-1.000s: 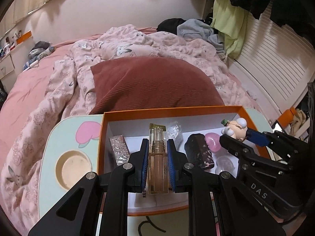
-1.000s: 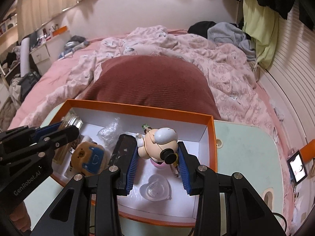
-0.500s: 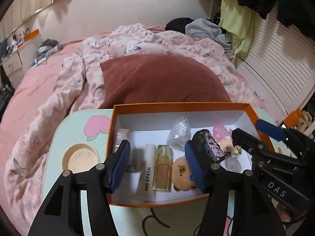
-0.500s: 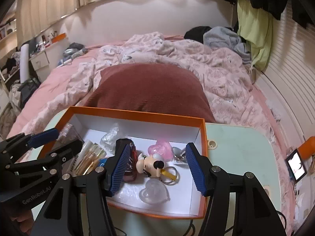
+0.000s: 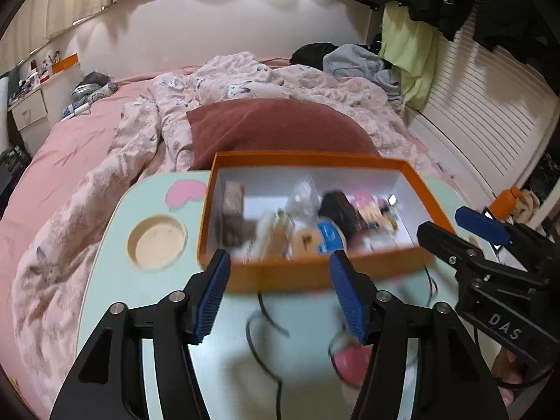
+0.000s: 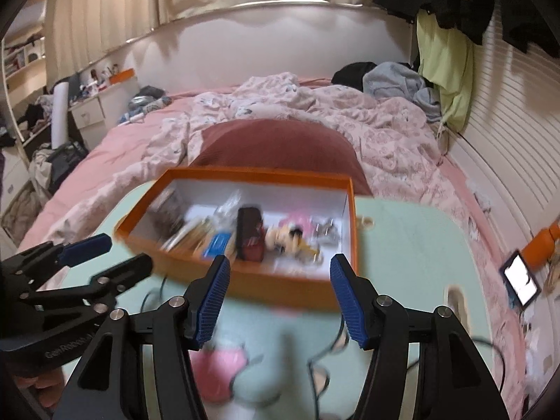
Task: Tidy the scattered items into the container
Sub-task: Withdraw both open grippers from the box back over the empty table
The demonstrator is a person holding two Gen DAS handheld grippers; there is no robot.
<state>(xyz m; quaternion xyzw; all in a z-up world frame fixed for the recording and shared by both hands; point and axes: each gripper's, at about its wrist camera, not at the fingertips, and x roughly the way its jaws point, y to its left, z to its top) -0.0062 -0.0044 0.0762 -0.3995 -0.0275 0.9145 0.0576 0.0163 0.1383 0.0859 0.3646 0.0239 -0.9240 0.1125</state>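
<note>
Over the tray table's (image 5: pixel 115 290) near edge, I've dropped the perfume and figurine into the orange box (image 5: pixel 315 274), so left gripper (image 5: pixel 280 294) and right gripper (image 6: pixel 280 294) are empty, jaws still widening, ready for leftovers.

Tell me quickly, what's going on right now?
Left gripper and right gripper: jaws opening, nothing between them. Orange box on the table, small items inside. Nothing in the way.

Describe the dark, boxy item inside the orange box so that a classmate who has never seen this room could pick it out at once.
Find the mint-green tray table at the foot of the pink bed, then the orange box standing on it. Near the middle of the box's white floor lies the dark item, a blackish block with reddish marks. It is the only dark thing there, between a blue-labelled piece and a pale cartoon figure.
</note>
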